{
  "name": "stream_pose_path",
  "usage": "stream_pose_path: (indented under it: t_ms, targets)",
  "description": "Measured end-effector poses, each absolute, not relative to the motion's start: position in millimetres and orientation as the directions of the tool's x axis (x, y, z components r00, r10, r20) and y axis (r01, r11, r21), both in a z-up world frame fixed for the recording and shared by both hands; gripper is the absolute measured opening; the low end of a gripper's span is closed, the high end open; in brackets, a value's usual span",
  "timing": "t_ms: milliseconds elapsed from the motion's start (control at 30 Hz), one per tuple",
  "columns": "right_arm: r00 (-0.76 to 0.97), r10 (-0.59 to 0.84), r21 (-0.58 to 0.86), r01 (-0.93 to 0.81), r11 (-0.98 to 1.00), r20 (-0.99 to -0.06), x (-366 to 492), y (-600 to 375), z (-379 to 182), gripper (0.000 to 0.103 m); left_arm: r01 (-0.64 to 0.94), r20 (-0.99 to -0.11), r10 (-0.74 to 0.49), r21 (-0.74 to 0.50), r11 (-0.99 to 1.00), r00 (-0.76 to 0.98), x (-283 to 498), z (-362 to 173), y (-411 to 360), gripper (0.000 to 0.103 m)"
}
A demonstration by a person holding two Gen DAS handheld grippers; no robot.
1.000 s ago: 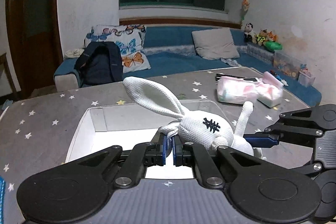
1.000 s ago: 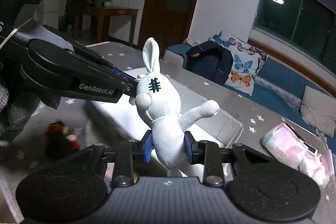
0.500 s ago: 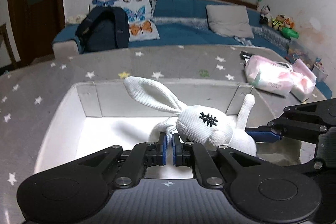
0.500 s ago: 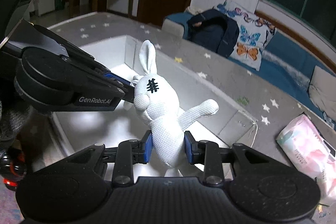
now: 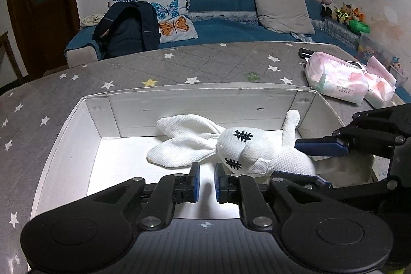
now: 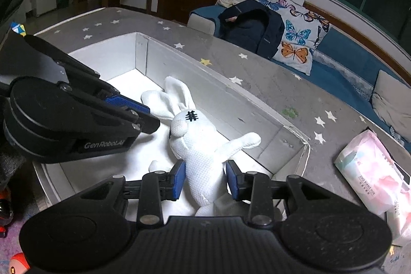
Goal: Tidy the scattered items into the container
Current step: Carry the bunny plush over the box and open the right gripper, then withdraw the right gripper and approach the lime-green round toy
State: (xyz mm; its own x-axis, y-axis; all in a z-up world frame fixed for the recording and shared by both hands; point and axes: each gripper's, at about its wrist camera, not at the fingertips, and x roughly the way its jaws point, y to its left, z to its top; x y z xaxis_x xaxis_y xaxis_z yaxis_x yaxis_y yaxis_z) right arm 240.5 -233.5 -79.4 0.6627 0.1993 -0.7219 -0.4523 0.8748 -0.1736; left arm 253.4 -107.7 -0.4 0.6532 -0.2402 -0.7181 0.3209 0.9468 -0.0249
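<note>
A white mesh rabbit toy (image 5: 246, 148) with black stitched eyes lies on the floor of the white cardboard box (image 5: 200, 104). It also shows in the right wrist view (image 6: 203, 153), inside the box (image 6: 231, 107). My left gripper (image 5: 205, 181) is open with a narrow gap, just short of the rabbit's head and ears, holding nothing. My right gripper (image 6: 205, 177) is open, its blue pads on either side of the rabbit's body with small gaps. In the left wrist view the right gripper (image 5: 308, 161) straddles the rabbit's body from the right.
The box sits on a grey star-patterned table (image 5: 179, 63). Pink tissue packs (image 5: 339, 78) lie at the table's right; they also show in the right wrist view (image 6: 372, 171). A red and orange toy (image 6: 15, 263) lies at lower left. A blue sofa with a backpack (image 5: 128, 27) stands behind.
Both grippers lowered the rabbit into the box. The left gripper let go of the ear and opened slightly; the right gripper opened off the body. The rabbit now lies on the box floor.
</note>
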Motion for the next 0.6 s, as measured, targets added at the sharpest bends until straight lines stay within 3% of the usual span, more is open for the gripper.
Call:
stream_pose_path:
  t_ms: [367,500,600]
  targets:
    - [0.710,0.233,-0.124,-0.413,0.902,-0.665,212.7,-250.2,-54.8,0.051,0.315,-0.692,-0.250,-0.034,0.949,0.678,227.4,16.9,-107.5,0.021]
    - [0.724,0.249,-0.103,-0.403,0.909,-0.643,196.1,-256.7,-48.2,0.052,0.320,-0.678,-0.265,-0.046,0.946,0.685,212.8,22.9,-108.0,0.023]
    - [0.734,0.259,-0.083,-0.394,0.915,-0.628,182.9,-261.1,-45.7,0.060,0.323,-0.668,-0.272,-0.050,0.945,0.693,200.3,26.6,-109.5,0.023]
